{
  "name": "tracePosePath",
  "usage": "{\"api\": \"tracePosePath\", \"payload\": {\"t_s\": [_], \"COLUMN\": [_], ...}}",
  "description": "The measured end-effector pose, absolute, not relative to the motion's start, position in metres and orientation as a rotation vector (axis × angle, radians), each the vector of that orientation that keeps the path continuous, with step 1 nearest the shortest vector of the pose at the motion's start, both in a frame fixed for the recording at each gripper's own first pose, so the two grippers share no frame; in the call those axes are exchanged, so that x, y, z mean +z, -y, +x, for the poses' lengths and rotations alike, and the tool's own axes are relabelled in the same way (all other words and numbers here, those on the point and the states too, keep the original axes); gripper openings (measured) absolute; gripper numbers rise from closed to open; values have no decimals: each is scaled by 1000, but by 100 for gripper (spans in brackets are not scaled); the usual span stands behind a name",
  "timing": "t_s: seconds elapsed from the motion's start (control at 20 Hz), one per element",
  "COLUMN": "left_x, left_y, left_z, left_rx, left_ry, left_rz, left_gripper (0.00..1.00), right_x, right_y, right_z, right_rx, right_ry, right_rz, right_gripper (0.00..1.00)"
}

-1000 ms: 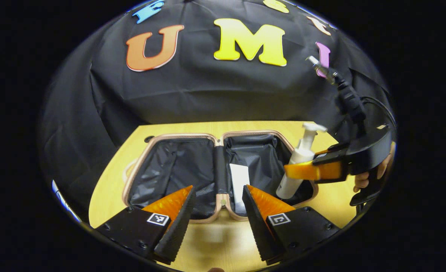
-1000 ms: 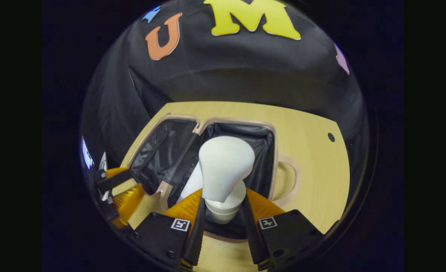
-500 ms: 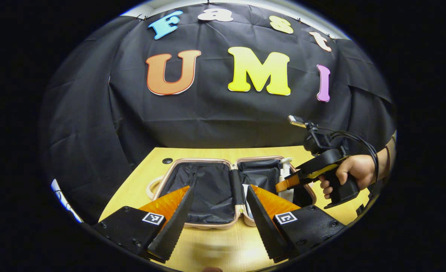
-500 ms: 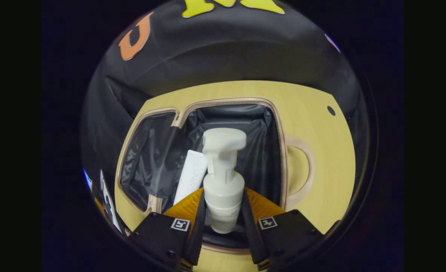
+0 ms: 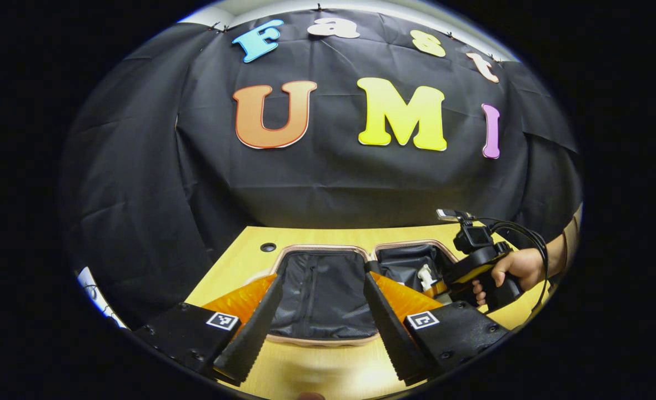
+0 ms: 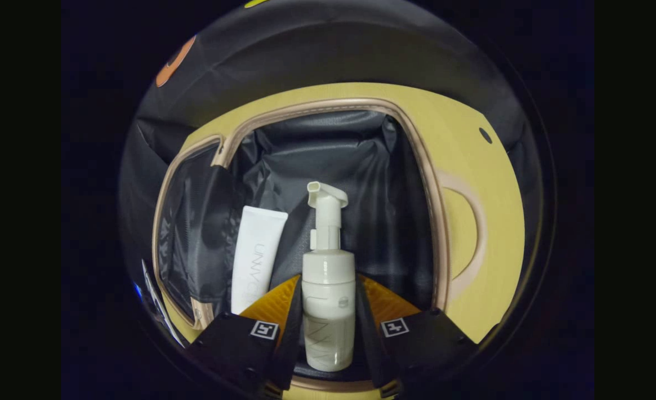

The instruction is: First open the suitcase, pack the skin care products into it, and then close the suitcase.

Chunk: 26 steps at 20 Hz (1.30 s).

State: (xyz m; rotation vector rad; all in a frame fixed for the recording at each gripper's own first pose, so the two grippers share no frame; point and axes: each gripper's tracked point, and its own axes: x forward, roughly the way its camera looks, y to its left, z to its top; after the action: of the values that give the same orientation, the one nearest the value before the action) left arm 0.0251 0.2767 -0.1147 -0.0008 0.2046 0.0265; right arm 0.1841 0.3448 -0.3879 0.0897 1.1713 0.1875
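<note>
The suitcase (image 5: 322, 294) was seen lying open flat on the yellow table (image 5: 250, 261), both black-lined halves exposed, its pale rim visible all round. In the right gripper view, the right gripper (image 6: 328, 322) was clamped on a white pump bottle (image 6: 328, 311), both fingers pressed against the bottle's sides. The bottle was held over the suitcase's right-hand half (image 6: 361, 183), pump head pointed away from the camera; whether it touched the lining could not be told. A white tube (image 6: 255, 258) was seen lying in the same half, just beside the bottle on its left, near the hinge. The suitcase's handle (image 6: 466, 233) was seen at the right rim, resting on the table.

In the left gripper view, the left gripper (image 5: 316, 328) was held above the table's near edge with jaws spread wide and nothing between them, the suitcase's left half visible through the gap. Farther off at the right, the right gripper was seen in a person's hand (image 5: 514, 266), dipped into the suitcase's right half, the pump head just visible there.
</note>
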Motion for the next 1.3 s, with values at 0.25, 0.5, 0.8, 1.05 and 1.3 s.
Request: {"api": "tracePosePath", "payload": {"t_s": [0.25,0.5,0.8,1.05,1.3], "left_x": [-105,-129,-196,-243,-266], "left_y": [-305,-342,-409,-439,-452], "left_z": [41,58,82,104,109], "left_rx": [52,61,137,145,119], "left_ry": [-187,-228,-314,-340,-352], "left_rz": [-14,-69,-469,-942,-1236], "left_gripper": [95,98,98,98,96], "right_x": [-381,-322,-194,-134,-126], "right_y": [-353,-356,-317,-267,-230], "right_z": [176,151,69,14,-7], "right_rx": [219,291,427,383,321], "right_ry": [-1159,-1055,-784,-651,-626], "right_rz": [120,200,124,132,116], "right_gripper": [60,82,82,78,82]}}
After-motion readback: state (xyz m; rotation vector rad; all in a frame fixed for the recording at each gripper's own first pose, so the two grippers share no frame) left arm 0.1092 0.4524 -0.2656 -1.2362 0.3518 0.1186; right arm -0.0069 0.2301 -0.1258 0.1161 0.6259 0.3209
